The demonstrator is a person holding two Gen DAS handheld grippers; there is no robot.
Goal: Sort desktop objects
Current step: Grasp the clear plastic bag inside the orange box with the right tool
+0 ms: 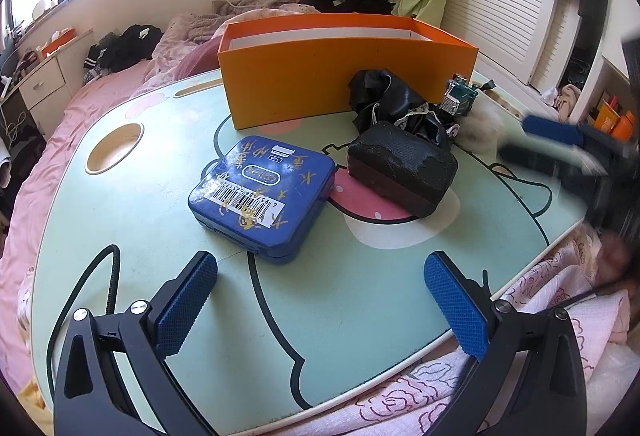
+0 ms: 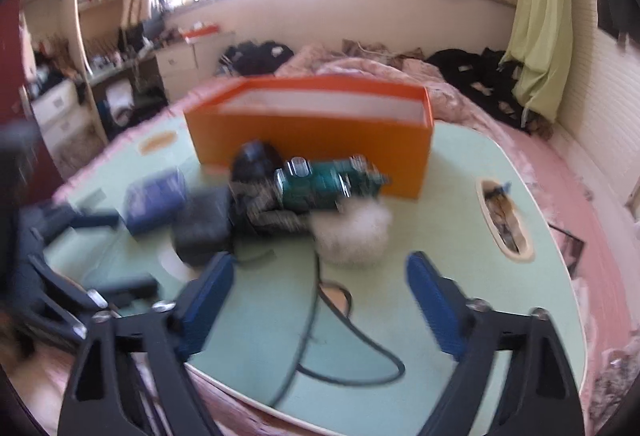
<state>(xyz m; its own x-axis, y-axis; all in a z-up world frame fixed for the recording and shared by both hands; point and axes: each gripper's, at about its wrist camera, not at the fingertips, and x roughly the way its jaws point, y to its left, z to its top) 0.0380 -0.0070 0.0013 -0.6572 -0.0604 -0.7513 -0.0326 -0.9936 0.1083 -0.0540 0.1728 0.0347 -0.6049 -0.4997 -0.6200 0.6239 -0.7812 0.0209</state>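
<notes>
On the pale green lap table (image 1: pixel 132 212) lie a blue tin (image 1: pixel 262 192) with a barcode label, a black worn case (image 1: pixel 400 168), a crumpled black cloth (image 1: pixel 384 96), a green toy truck (image 2: pixel 328 184) and a white fluffy ball (image 2: pixel 352 232). Behind them stands an orange box (image 1: pixel 340 76), open at the top. My left gripper (image 1: pixel 320 300) is open, just short of the blue tin, with nothing between its fingers. My right gripper (image 2: pixel 320 300) is open above the table's near edge, short of the fluffy ball, and holds nothing. The right wrist view is blurred.
The table rests on a pink bed with clothes piled at the back. A round cup hole (image 1: pixel 114 148) sits at the table's left, an oval slot (image 2: pixel 504 220) at its right. A black cable (image 2: pixel 312 336) crosses the near edge. Drawers and shelves flank the bed.
</notes>
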